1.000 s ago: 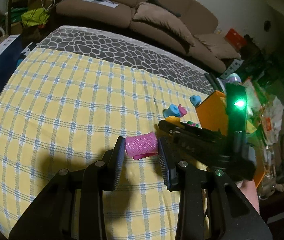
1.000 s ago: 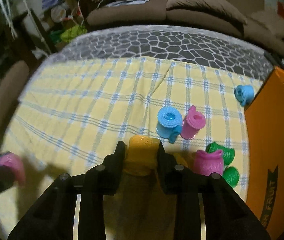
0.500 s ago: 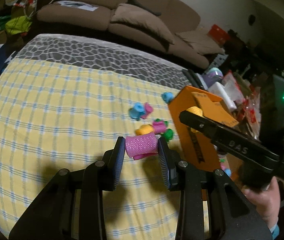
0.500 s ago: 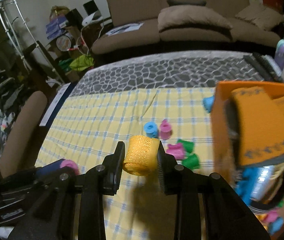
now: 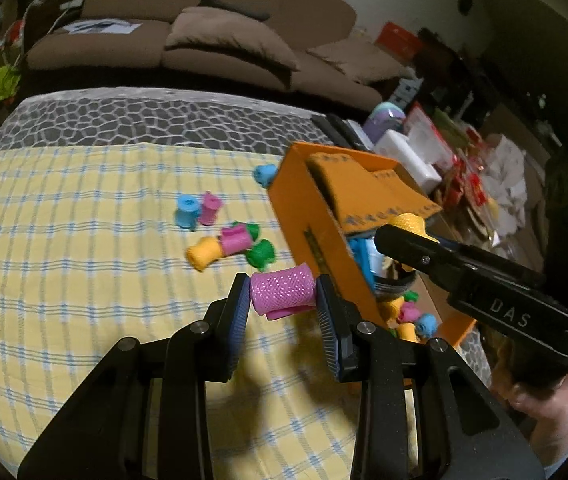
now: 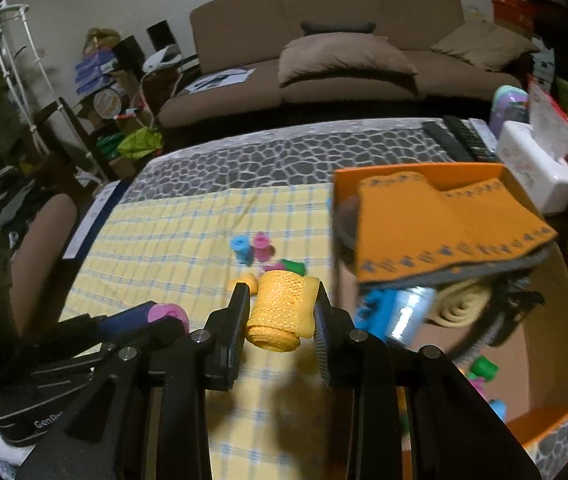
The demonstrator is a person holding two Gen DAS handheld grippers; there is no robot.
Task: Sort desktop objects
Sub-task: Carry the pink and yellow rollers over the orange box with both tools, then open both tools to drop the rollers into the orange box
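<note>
1. Your left gripper [image 5: 283, 300] has its jaws drawn close and clamped on a pink mesh roller [image 5: 282, 291], one pad on each end, lifted clear of the cloth.
2. Your right gripper [image 6: 282, 312] is likewise narrowed onto a yellow mesh roller [image 6: 282, 312], pads pressing both ends; in the left wrist view that roller shows at 2 o'clock, above the box opening.
3. At 3 o'clock of the yellow roller stands the orange cardboard box [image 6: 416, 172], open on top, one flap [image 6: 444, 224] folded inward over the contents.
4. Inside the box lie small rollers in green, pink, blue and yellow, plus a blue packet; that part is blurred, so I may be misreading the packet.
5. At 11 o'clock of your pink roller, loose rollers [image 5: 228, 240] lie clustered on the yellow checked cloth [image 5: 64, 240]: a blue and pink pair, then yellow, pink and two green touching. One blue roller [image 5: 265, 174] lies against the box's far corner.
6. Beyond the cloth runs a grey pebble-patterned cover [image 5: 144, 120], then a brown sofa [image 6: 344, 40] at 12 o'clock.
</note>
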